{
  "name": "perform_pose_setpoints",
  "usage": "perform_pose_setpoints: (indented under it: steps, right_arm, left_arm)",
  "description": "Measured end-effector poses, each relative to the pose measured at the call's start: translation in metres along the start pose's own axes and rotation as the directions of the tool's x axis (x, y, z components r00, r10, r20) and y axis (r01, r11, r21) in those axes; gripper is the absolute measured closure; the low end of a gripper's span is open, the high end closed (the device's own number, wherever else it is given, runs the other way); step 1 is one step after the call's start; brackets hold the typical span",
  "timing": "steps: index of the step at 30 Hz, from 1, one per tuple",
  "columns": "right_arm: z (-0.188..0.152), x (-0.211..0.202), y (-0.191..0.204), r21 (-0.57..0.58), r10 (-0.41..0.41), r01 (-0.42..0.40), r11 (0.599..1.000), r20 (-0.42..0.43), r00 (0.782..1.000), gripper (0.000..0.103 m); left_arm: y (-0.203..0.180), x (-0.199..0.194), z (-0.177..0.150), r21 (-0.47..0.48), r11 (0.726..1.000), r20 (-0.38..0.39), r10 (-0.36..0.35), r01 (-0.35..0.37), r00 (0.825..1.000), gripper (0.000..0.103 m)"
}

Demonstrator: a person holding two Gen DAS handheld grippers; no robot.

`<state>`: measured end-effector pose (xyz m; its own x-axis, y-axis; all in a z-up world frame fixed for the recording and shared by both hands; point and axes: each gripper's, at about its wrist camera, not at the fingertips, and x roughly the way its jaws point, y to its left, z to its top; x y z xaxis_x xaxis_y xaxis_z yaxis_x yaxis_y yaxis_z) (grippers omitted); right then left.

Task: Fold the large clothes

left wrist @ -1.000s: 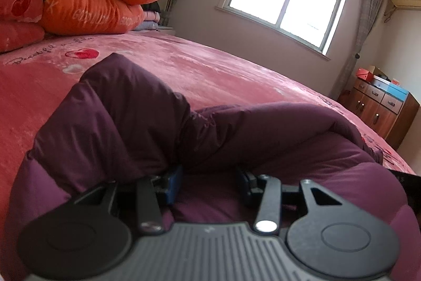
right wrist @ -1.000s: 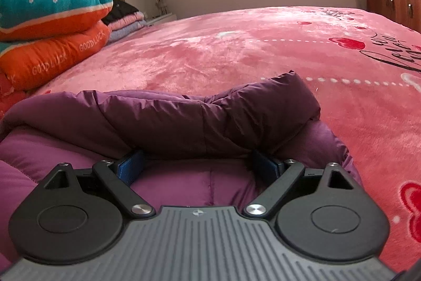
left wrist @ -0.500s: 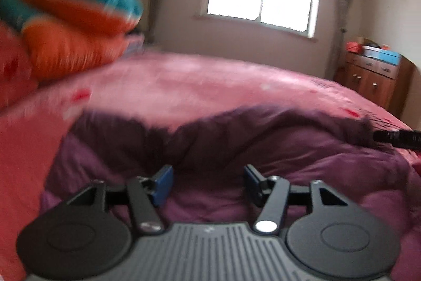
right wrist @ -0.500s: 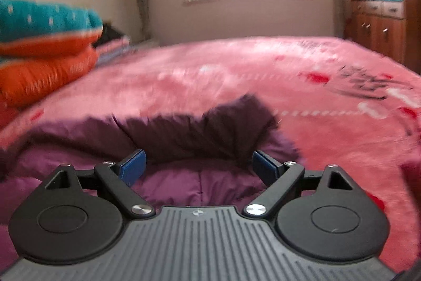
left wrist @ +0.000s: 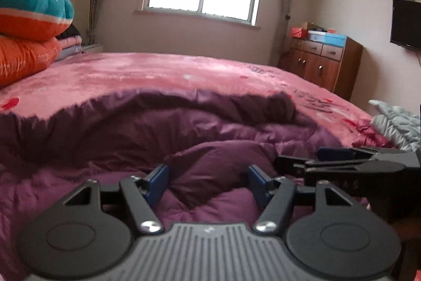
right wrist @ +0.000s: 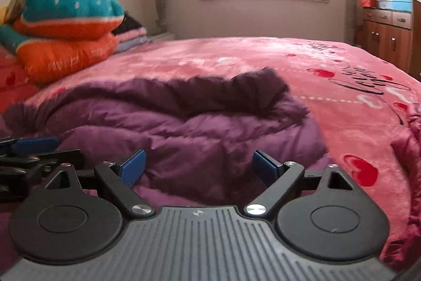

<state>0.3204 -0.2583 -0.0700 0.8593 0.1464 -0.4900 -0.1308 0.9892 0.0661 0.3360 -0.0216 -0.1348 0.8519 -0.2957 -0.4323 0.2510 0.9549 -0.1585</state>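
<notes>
Hovering over the purple jacket [left wrist: 184, 128], left claw [left wrist: 208, 185] just opening, right claw [right wrist: 198, 166] agape, both empty

Black left gripper [left wrist: 208, 182] and right gripper [right wrist: 198, 165]: blue pads, silver screws, ribbed grey bodies, round black discs.

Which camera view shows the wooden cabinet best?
The left wrist view: the wooden cabinet stands whole there, with drawers, doors and the boxes on top. The right wrist view cuts it off at the picture's right edge.
</notes>
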Motion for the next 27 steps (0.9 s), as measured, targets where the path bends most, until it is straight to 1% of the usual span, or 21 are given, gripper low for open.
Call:
perform_pose_setpoints:
  steps: [4, 8, 12, 16, 19, 21, 23, 25, 27]
  right_arm:
    - [-0.006, 0.014, -0.002, -0.003, -0.012, 0.012, 1.000, -0.029, 1.000, 0.000]
    - [-0.009, 0.024, -0.002, -0.029, -0.028, 0.027, 0.999, -0.055, 0.998, 0.000]
    - [-0.011, 0.033, -0.007, -0.037, -0.033, 0.031, 0.999, -0.053, 0.998, 0.000]
    - [-0.012, 0.033, -0.006, -0.046, -0.029, 0.027, 0.999, -0.037, 0.999, 0.000]
    - [-0.011, 0.008, -0.005, -0.022, -0.020, 0.019, 1.000, -0.016, 1.000, 0.000]
    - [-0.010, -0.013, -0.013, 0.025, -0.030, 0.029, 0.999, 0.012, 0.999, 0.000]
    - [-0.013, -0.047, -0.027, 0.125, -0.040, 0.034, 0.992, 0.052, 0.998, 0.000]
    - [-0.022, -0.076, -0.044, 0.238, -0.060, 0.043, 0.970, 0.065, 0.996, 0.000]
    - [-0.037, -0.099, -0.060, 0.346, -0.066, 0.046, 0.937, 0.045, 0.997, 0.000]
  left_arm:
    - [0.004, 0.009, -0.011, 0.005, 1.000, -0.022, -0.005, 0.005, 1.000, 0.035]
    - [0.013, 0.015, -0.017, -0.027, 0.999, -0.036, -0.020, 0.019, 0.999, 0.035]
    - [0.014, 0.017, -0.022, -0.019, 1.000, -0.034, -0.019, 0.018, 0.999, 0.035]
    - [0.012, 0.012, -0.022, -0.017, 1.000, -0.030, -0.010, 0.009, 1.000, 0.035]
    - [0.008, -0.004, -0.014, -0.047, 0.999, -0.032, -0.013, 0.012, 0.999, 0.035]
    - [0.008, -0.020, -0.011, -0.099, 0.995, -0.033, -0.022, 0.019, 0.999, 0.035]
    - [0.010, -0.037, -0.011, -0.188, 0.981, -0.028, -0.043, 0.037, 0.999, 0.035]
    - [0.007, -0.057, -0.014, -0.237, 0.970, -0.032, -0.060, 0.051, 0.998, 0.035]
    - [0.003, -0.075, -0.022, -0.251, 0.967, -0.047, -0.057, 0.044, 0.997, 0.035]
